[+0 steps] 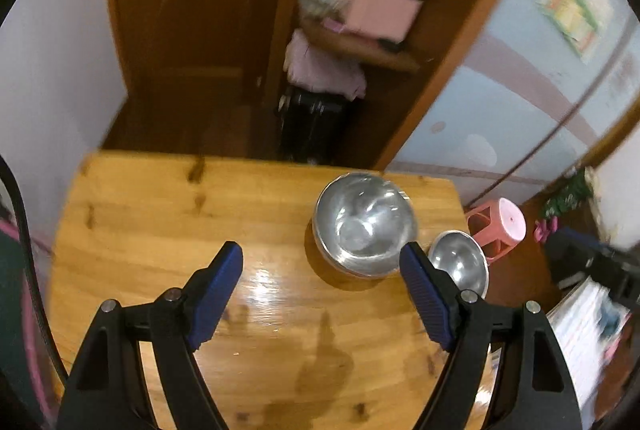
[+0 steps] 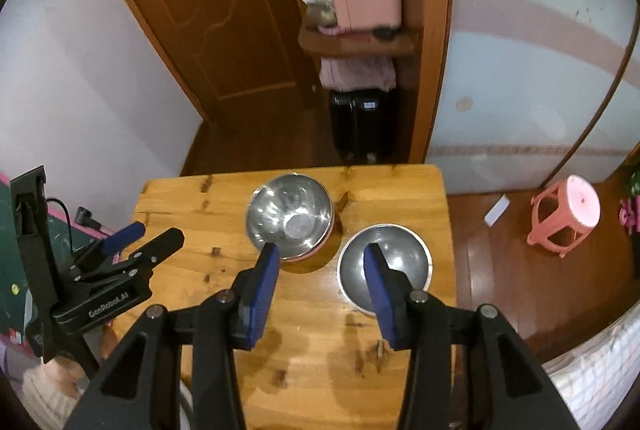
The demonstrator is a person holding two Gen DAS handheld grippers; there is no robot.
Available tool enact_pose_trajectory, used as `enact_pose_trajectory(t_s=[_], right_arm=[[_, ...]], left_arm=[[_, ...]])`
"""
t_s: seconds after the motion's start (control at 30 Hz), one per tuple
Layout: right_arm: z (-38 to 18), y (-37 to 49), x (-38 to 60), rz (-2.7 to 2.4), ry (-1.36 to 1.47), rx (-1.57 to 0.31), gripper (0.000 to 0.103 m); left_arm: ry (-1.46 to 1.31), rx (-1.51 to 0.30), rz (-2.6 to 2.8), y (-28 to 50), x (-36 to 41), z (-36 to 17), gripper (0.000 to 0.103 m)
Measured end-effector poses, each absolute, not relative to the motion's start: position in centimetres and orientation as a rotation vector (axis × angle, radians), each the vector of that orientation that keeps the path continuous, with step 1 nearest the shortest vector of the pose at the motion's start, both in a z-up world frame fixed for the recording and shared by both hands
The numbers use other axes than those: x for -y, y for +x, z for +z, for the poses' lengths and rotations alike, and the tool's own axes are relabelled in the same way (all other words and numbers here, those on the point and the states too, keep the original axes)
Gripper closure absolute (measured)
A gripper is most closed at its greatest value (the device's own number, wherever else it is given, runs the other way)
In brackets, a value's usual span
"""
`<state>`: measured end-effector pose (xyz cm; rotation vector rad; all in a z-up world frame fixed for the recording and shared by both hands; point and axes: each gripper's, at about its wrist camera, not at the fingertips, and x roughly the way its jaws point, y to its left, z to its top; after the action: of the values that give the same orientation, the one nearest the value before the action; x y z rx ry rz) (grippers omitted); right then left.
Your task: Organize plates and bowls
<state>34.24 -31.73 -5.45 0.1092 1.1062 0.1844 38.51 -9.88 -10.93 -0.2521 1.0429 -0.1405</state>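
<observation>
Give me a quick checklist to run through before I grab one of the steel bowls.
1. Left gripper open, nothing held: ok.
2. Right gripper open, nothing held: ok.
3. Larger steel bowl upright on the wooden table: ok.
4. Smaller steel bowl upright, apart from the larger one: ok.
5. Both bowls empty: ok.
6. Smaller bowl safely clear of the table's right edge: cannot tell.

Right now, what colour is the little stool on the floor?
Pink. The stool shows best in the right wrist view, standing on the floor beside the wooden table.
</observation>
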Motion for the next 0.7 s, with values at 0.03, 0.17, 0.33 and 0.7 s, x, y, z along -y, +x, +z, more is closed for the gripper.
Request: enact_pose_trajectory(t_s=[0.03,0.17,0.33,0.7], right_arm=[[-6.4,34.9,31.7,0.184,0.112,-1.121,0.059],[-11.1,38.2,31.3,0.168,0.144,-1.197,0.059],[-15.0,40.8,30.6,0.164,0.181,-1.228,0.059],[-19.7,43.6,29.1,0.132,0.142,-1.298,0.084]], left_arm=[[-0.284,-1.064,-0.138,39.2,9.6,-12.2,0.023],[-0.376,-1.146,-0.117,41.7,9.1,-16.8,0.025],[-0.418,-1.182,-0.118,43.2,9.5,-20.5,0.029],[-0.458,-1.223,-0.138,44.8,10.7,-24.6,0.063]])
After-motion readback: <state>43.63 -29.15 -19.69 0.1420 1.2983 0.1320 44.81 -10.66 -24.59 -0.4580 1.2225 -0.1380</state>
